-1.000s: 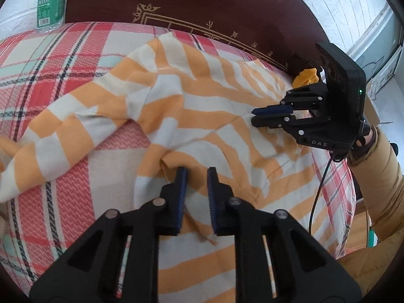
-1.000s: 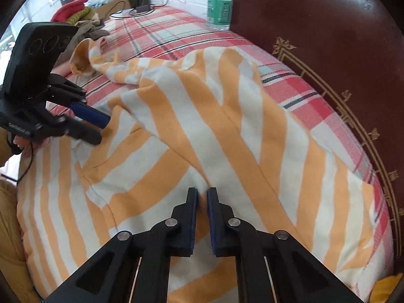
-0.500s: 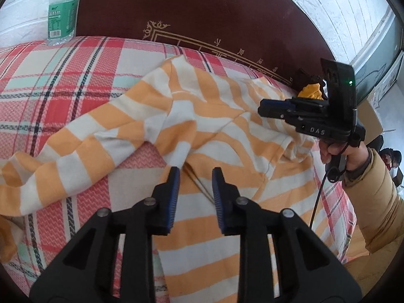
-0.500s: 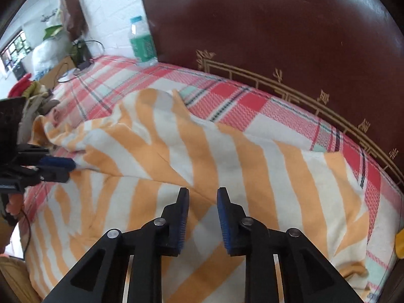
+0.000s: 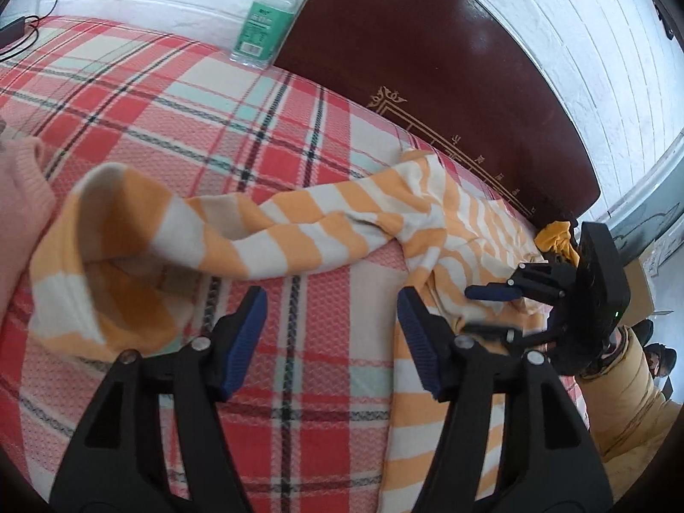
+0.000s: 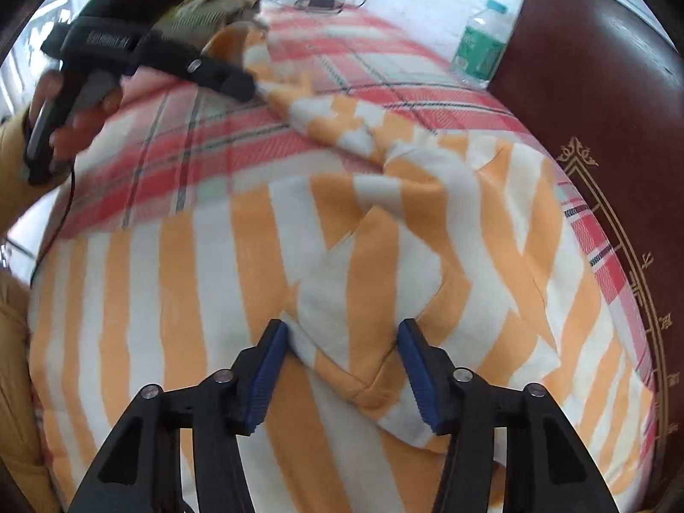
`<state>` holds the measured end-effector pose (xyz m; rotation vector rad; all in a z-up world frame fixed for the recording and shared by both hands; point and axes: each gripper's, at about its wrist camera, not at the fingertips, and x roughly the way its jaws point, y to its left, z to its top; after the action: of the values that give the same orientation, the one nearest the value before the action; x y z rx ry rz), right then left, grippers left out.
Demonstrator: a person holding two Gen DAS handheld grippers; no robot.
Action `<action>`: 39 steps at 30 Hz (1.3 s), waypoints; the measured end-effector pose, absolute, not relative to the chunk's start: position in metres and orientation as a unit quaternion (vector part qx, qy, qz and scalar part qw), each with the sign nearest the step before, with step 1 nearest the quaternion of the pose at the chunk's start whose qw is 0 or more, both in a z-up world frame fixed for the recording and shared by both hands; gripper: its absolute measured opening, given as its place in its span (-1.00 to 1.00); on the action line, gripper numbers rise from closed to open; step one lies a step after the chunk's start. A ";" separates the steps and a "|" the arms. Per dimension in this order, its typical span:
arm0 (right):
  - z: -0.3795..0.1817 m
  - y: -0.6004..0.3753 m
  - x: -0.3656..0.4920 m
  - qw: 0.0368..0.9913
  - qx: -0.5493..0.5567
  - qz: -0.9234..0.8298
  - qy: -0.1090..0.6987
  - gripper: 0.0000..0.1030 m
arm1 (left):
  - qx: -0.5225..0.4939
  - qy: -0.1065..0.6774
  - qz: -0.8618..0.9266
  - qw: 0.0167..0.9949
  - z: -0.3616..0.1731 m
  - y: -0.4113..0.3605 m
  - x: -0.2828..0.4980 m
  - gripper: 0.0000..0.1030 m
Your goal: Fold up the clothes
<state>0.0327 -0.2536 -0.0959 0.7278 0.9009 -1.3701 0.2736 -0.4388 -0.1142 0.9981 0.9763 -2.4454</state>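
Lying on plaid bedcover (image 5: 299, 137): orange-striped top (image 6: 384, 231), body bunched near headboard (image 5: 449, 42), one sleeve (image 5: 239, 235) trailing away across plaid, cuff gaping.

Hovering: left gripper (image 5: 331, 333) over bare plaid beside sleeve, jaws spread wide, holding nothing. Right gripper (image 6: 340, 367) likewise agape, straddling folded flap of body.

Judging: mid-fold, sleeve stage. Likely needing sleeve pinched, carried onto body.
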 end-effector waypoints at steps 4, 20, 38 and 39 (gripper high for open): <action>-0.076 -0.252 -0.003 0.603 0.360 -0.651 0.289 -0.82 | 0.336 0.353 -0.855 0.177 -0.114 -0.449 0.292 0.26; -0.017 -0.371 0.099 0.725 0.261 -0.541 0.338 0.21 | 0.320 0.376 -0.856 0.156 -0.125 -0.446 0.335 0.26; -0.100 -0.457 0.276 0.704 0.079 -0.403 0.580 -0.66 | 0.335 0.383 -0.844 0.168 -0.141 -0.429 0.413 0.31; -0.098 -0.460 0.274 0.709 0.103 -0.408 0.566 -0.83 | 0.335 0.382 -0.844 0.170 -0.140 -0.429 0.415 0.35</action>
<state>0.2737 -0.4604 -0.0982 0.2284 1.2568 -0.9050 0.4146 -0.4286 -0.1401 0.9521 1.0861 -2.3996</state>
